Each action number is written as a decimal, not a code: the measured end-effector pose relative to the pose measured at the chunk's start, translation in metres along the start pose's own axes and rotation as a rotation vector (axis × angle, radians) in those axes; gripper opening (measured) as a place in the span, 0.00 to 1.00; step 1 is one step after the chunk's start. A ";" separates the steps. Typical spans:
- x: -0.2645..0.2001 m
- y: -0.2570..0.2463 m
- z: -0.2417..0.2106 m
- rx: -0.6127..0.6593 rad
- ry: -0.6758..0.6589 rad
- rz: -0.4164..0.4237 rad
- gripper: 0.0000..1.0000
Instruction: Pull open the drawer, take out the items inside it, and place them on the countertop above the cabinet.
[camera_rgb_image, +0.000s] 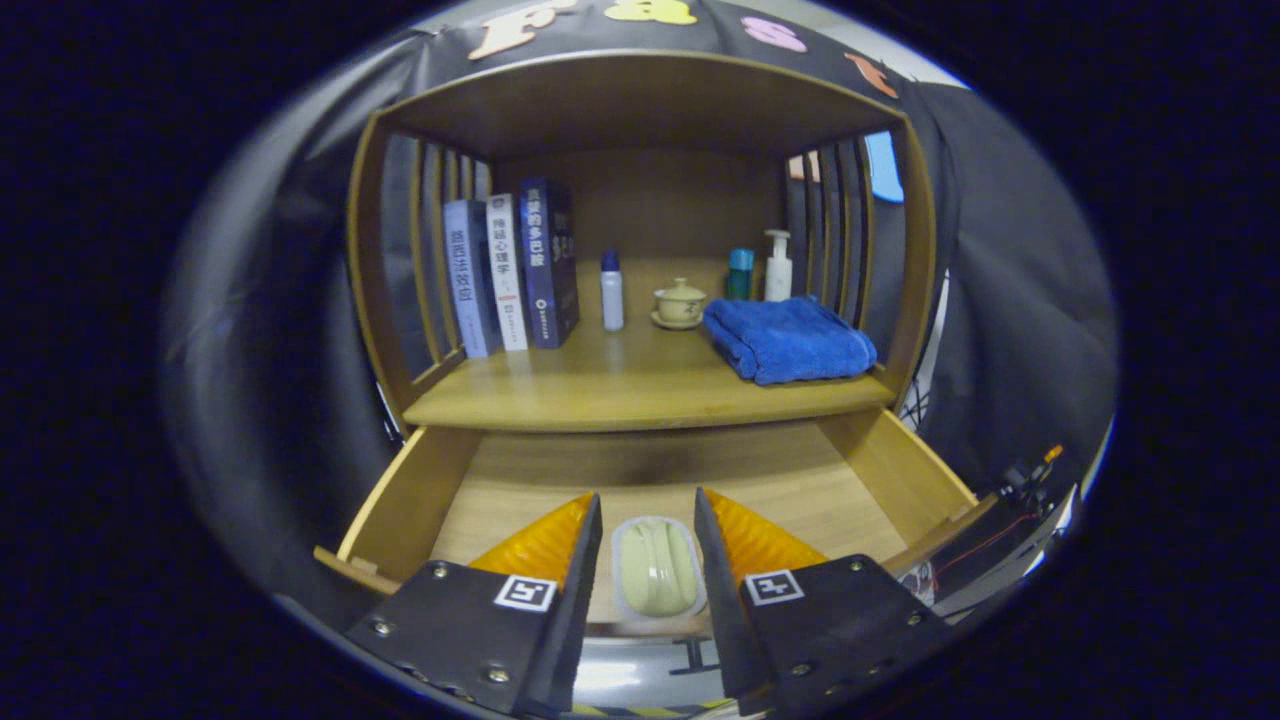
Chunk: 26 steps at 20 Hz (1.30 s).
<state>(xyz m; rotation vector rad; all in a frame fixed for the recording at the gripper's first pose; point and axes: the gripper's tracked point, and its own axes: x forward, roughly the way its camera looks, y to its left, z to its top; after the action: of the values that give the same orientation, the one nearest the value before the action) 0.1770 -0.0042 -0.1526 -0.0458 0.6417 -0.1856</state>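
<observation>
While the drawer (650, 480) stood pulled out below the countertop (640, 385), the gripper (648, 545) hung over its front part with the fingers spread apart, gripping nothing. Between them lay a pale green soap (655, 568) in a clear rounded tray, on the drawer floor near the front wall; whether either finger touched it could not be told. The fingers were black wedges with orange ridged backs, each mount carrying a small square marker.

From the left, the cabinet's slatted wooden side came first, then three books (510, 275) standing upright against it — grey, white, dark blue. Next stood a small white bottle (611, 290) with a blue cap, apart from the books. Just right of it sat a cream lidded cup (679, 303) on a saucer. A folded blue towel (788, 340), soft and thick, lay beside the cup and reached the right slats. Behind the towel stood a teal can (740, 273) and a white pump bottle (778, 266), their bases hidden by the cloth.

Nothing stood between the fingers and the soap. The drawer's front wall was partly covered by the finger mounts — its handle could not be made out. Wires (1000, 520) showed dimly at the far right, outside the drawer.
</observation>
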 end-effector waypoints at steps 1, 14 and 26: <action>0.007 0.000 -0.001 -0.004 0.039 -0.008 0.54; 0.084 0.005 -0.079 -0.085 0.404 0.007 0.54; 0.078 -0.012 -0.055 -0.168 0.295 -0.083 0.20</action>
<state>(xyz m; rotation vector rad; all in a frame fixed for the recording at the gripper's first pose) 0.2036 -0.0301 -0.2414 -0.2097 0.9493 -0.2204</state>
